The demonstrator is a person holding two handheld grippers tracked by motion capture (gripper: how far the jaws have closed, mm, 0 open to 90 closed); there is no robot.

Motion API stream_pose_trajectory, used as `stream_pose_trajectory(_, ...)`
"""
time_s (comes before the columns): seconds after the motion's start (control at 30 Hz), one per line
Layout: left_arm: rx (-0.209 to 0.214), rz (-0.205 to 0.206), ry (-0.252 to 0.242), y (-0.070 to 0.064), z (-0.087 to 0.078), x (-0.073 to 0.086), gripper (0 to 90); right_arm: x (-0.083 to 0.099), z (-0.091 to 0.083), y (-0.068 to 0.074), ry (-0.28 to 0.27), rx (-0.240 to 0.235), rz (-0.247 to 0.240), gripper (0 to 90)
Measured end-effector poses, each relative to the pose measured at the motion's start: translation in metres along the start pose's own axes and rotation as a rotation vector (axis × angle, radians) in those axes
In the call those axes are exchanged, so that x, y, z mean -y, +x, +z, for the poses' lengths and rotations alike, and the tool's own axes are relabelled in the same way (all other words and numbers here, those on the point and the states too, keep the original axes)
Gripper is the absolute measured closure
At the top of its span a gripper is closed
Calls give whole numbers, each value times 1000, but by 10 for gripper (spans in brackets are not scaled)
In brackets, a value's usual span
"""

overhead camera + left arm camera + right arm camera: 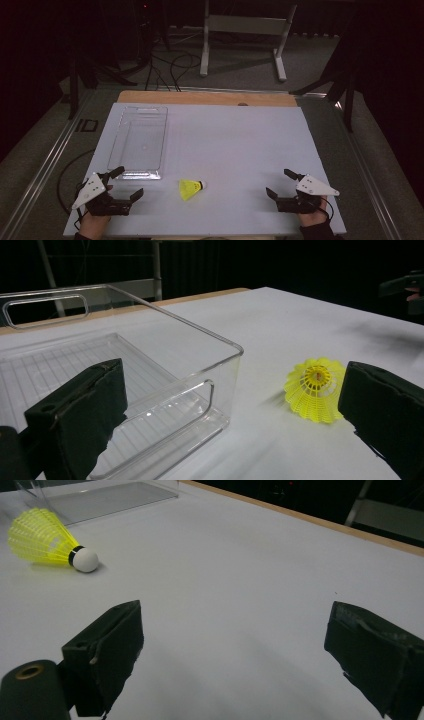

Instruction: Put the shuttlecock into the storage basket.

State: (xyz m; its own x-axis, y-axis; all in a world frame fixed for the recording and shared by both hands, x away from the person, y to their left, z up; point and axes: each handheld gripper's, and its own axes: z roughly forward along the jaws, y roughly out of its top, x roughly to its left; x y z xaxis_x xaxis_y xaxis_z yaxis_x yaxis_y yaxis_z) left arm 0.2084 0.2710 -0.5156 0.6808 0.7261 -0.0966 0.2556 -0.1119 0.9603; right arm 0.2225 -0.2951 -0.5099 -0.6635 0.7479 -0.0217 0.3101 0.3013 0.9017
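Open room: the white tabletop point(240, 140) lies bare from middle to right edge.
Obstacles: clear bin point(139, 141) at left; yellow shuttlecock point(190, 188) near the front, just right of it.
Gap between them: seemingly narrow.

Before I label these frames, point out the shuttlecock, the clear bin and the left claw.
shuttlecock point(191, 188): high view, on its yellow skirt.
clear bin point(131, 175): high view, on its near rim.
left claw point(130, 183): high view, midway between its open tips.
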Motion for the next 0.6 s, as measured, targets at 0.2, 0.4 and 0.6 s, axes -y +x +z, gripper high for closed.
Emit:
stream_pose_trajectory(0.2,9,2,8,0,1,0,3,0,0,0,-1,-7,1,90)
stream_pose_trajectory(0.4,28,-4,13,-1,2,0,3,0,0,0,-1,-9,7,89)
stream_pose_trajectory(0.6,53,-18,21,-2,2,-2,3,0,1,-1,0,-5,6,89)
